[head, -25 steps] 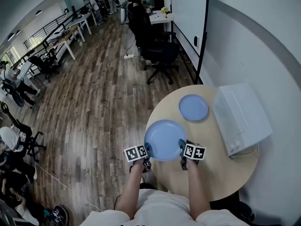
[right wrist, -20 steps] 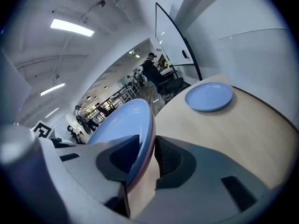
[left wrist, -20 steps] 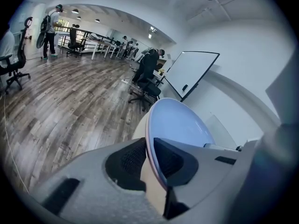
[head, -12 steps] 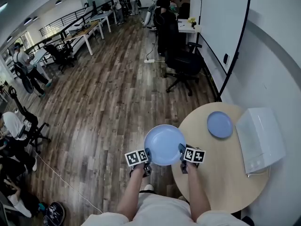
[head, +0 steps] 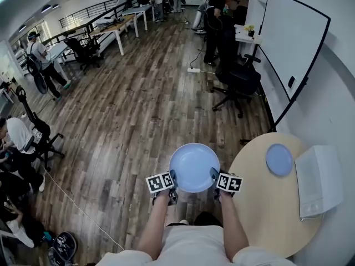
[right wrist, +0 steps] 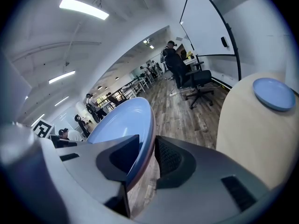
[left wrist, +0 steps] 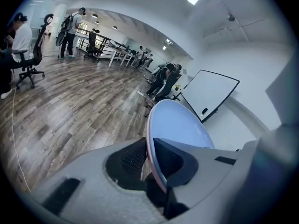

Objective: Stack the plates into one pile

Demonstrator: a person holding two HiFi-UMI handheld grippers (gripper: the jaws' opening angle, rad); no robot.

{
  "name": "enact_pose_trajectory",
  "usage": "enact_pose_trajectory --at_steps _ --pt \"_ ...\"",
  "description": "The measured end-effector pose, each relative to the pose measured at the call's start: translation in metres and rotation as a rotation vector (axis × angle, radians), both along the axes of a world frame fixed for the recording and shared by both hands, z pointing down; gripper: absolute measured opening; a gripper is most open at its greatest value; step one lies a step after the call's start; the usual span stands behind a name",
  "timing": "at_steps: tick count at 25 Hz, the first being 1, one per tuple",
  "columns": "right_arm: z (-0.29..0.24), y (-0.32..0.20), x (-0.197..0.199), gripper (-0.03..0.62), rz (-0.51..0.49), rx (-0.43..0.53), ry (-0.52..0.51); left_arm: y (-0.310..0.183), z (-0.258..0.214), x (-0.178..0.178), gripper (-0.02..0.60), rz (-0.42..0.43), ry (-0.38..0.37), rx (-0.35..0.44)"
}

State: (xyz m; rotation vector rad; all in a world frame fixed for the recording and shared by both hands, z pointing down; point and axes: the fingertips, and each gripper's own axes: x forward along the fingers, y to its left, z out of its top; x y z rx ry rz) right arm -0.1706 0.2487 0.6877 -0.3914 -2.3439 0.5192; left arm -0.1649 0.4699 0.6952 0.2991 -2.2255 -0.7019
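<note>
A large blue plate (head: 193,167) hangs level over the wood floor, just left of the round table (head: 260,204). My left gripper (head: 173,177) is shut on its left rim and my right gripper (head: 213,176) is shut on its right rim. In the left gripper view the plate (left wrist: 180,125) stands edge-on with its rim clamped between the left gripper's (left wrist: 148,160) pads. The right gripper view shows the same plate (right wrist: 124,122) pinched in the right gripper (right wrist: 148,157). A smaller blue plate (head: 279,159) lies on the table's far side, and the right gripper view shows this small plate (right wrist: 273,93) too.
A white box (head: 319,187) lies at the table's right edge. A black office chair (head: 238,82) and a whiteboard (head: 291,43) stand beyond the table. Desks and several people fill the far left of the room. Wood floor (head: 138,121) spreads under the held plate.
Both grippers have carried the large plate leftward, off the table and out over the floor. The table and the small plate have slid to the right in the head view.
</note>
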Motion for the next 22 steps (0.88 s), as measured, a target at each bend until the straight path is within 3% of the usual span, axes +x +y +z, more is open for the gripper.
enact_pose_trajectory --at_steps 6,10,15,22 --pt "0.007 0.002 -0.04 0.115 0.017 0.008 0.008 0.002 0.007 -0.045 0.052 0.02 0.004 0.018" --pt "0.004 -0.017 -0.085 0.115 0.067 0.009 -0.013 -0.017 0.006 -0.102 0.051 0.066 -0.008 0.028" --pt "0.002 -0.067 -0.117 0.115 0.2 -0.016 -0.016 -0.07 -0.003 -0.166 0.049 0.194 -0.008 0.015" --pt "0.0 -0.171 -0.153 0.114 0.409 -0.079 -0.014 -0.185 -0.019 -0.241 0.049 0.391 -0.016 -0.013"
